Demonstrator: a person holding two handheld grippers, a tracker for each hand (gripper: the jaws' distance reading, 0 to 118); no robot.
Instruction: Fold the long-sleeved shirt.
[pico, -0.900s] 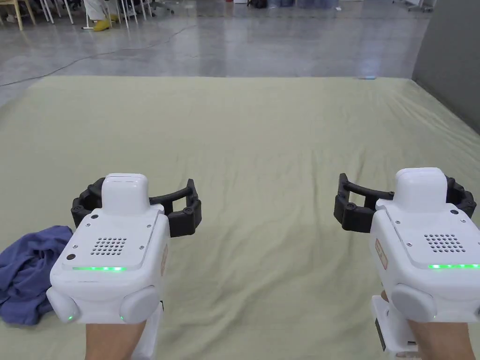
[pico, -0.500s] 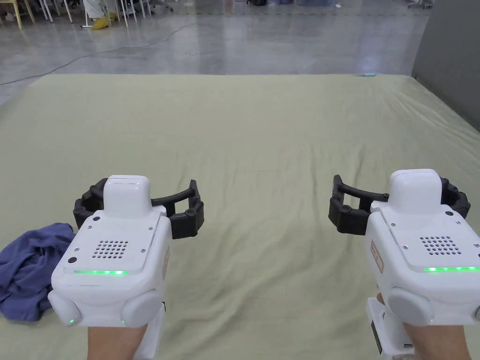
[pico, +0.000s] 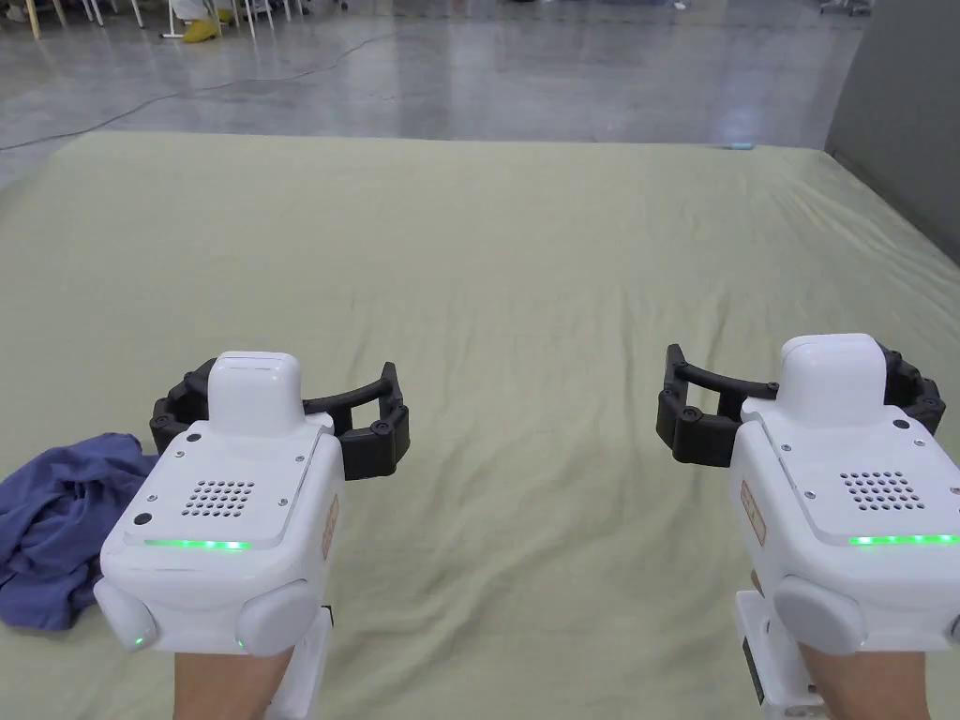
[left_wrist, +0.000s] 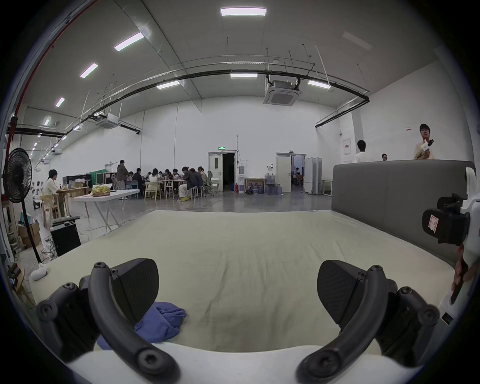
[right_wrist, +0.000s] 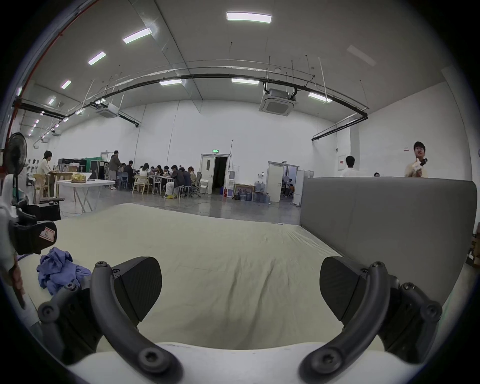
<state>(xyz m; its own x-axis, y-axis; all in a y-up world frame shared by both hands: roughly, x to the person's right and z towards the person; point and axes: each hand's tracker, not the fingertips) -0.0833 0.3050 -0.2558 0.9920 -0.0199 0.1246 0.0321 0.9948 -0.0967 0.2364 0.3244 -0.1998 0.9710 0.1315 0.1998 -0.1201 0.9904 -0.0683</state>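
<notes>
A blue long-sleeved shirt lies crumpled in a heap at the near left of the pale green sheet. In the left gripper view the shirt shows low, partly behind the left jaw. In the right gripper view the shirt lies far to the left. My left gripper hovers just right of the heap, jaws wide apart and empty. My right gripper hangs well to the right over bare sheet, also open with nothing between its jaws.
A grey padded panel stands along the sheet's right edge. Beyond the far edge lies a polished concrete floor with a cable across it. People sit at tables in the background; a standing fan is off to the left.
The head camera has tilted down a little, so the scene sits higher in the picture. Both grippers hold about the same place and stay open.
</notes>
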